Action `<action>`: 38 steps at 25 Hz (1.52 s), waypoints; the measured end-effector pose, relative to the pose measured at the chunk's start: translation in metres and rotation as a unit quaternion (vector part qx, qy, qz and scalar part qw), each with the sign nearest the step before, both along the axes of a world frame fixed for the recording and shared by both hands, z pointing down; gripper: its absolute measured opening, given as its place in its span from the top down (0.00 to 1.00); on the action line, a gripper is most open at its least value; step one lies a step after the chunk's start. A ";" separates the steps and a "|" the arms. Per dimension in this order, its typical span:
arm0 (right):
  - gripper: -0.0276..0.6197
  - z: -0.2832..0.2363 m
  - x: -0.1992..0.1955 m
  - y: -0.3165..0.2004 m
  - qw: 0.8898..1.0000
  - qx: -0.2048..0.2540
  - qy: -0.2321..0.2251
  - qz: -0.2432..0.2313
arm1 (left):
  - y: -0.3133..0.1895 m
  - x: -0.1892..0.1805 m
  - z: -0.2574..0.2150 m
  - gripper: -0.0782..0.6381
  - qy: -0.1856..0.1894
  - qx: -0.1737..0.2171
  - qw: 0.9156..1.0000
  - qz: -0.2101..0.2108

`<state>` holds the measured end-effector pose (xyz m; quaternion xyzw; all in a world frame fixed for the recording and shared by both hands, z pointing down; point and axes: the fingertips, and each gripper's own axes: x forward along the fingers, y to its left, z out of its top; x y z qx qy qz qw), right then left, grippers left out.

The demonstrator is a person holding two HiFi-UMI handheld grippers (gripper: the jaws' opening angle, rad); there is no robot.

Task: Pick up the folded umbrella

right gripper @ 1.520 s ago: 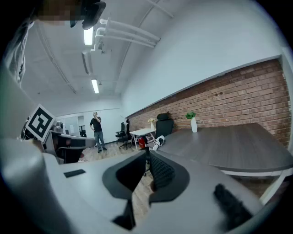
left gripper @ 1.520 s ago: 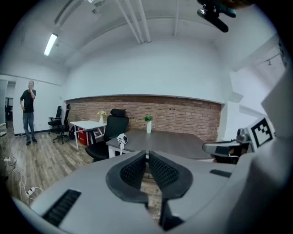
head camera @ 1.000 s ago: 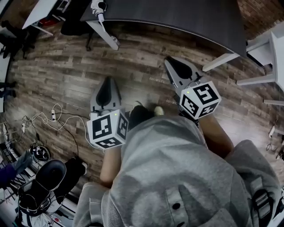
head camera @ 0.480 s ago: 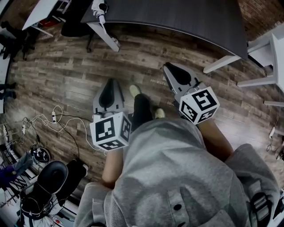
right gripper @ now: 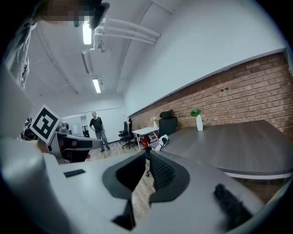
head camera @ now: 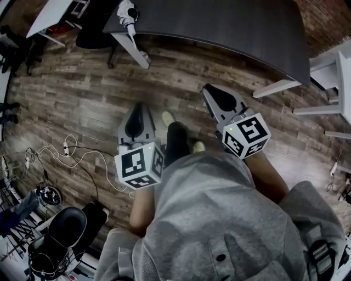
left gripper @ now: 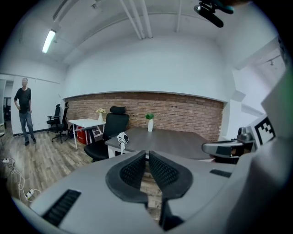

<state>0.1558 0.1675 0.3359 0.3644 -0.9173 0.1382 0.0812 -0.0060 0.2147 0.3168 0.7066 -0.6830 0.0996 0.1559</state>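
Observation:
The folded umbrella (head camera: 127, 12), white with a dark strap, lies on the near left corner of a dark grey table (head camera: 230, 27). It also shows small in the left gripper view as the umbrella (left gripper: 122, 138) and in the right gripper view (right gripper: 161, 142). My left gripper (head camera: 140, 107) and right gripper (head camera: 209, 90) are held out over the wooden floor, well short of the table. Both are shut with nothing between their jaws, as the left gripper (left gripper: 147, 153) and right gripper (right gripper: 147, 152) show close up.
A black office chair (head camera: 93, 33) stands left of the table. White tables (head camera: 334, 66) are at the right, cables (head camera: 60, 148) and a black chair (head camera: 60, 230) at the lower left. A person (left gripper: 24, 109) stands far off. A vase with a plant (left gripper: 149, 123) is on the table.
Both grippers have moved forward with the person's step; the table and umbrella sit lower and nearer in the head view. A foot now shows between the grippers.

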 end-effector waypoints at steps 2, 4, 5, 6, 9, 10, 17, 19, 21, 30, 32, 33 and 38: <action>0.89 0.001 -0.007 -0.014 1.000 -0.003 0.001 -0.002 | -0.015 -0.005 0.000 0.85 -0.005 0.001 1.000 0.004; 0.89 0.003 -0.014 -0.029 1.000 -0.006 0.002 -0.004 | -0.031 -0.010 0.000 0.85 -0.007 0.001 1.000 0.006; 0.90 0.003 -0.017 -0.036 1.000 -0.008 0.003 -0.004 | -0.038 -0.012 0.000 0.85 -0.008 0.001 1.000 0.007; 0.89 0.004 -0.019 -0.042 1.000 -0.009 0.004 -0.005 | -0.045 -0.014 0.000 0.85 -0.010 0.000 1.000 0.008; 0.89 0.005 -0.028 -0.064 1.000 -0.012 0.008 -0.005 | -0.066 -0.022 0.001 0.85 -0.008 -0.004 1.000 0.011; 0.89 0.005 -0.031 -0.071 1.000 -0.013 0.009 -0.005 | -0.073 -0.025 0.002 0.85 -0.005 -0.007 1.000 0.011; 0.89 0.007 -0.053 -0.118 1.000 -0.021 0.014 -0.002 | -0.120 -0.048 0.008 0.85 0.003 -0.018 1.000 0.016; 0.89 0.007 -0.057 -0.129 1.000 -0.023 0.015 -0.001 | -0.131 -0.051 0.008 0.85 0.005 -0.021 1.000 0.019; 0.89 0.007 -0.060 -0.136 1.000 -0.025 0.017 0.000 | -0.139 -0.052 0.008 0.85 0.006 -0.023 0.999 0.023; 0.89 0.004 -0.084 -0.166 0.999 -0.029 0.022 0.002 | -0.164 -0.079 0.005 0.85 0.010 -0.032 0.999 0.023; 0.89 0.004 -0.091 -0.171 0.999 -0.029 0.023 0.003 | -0.169 -0.087 0.007 0.85 0.012 -0.034 0.999 0.024; 0.89 0.004 -0.094 -0.174 0.999 -0.029 0.024 0.003 | -0.172 -0.090 0.008 0.85 0.013 -0.034 0.999 0.025; 0.89 0.003 -0.115 -0.190 0.999 -0.024 0.033 0.005 | -0.191 -0.111 0.011 0.85 0.021 -0.033 0.999 0.030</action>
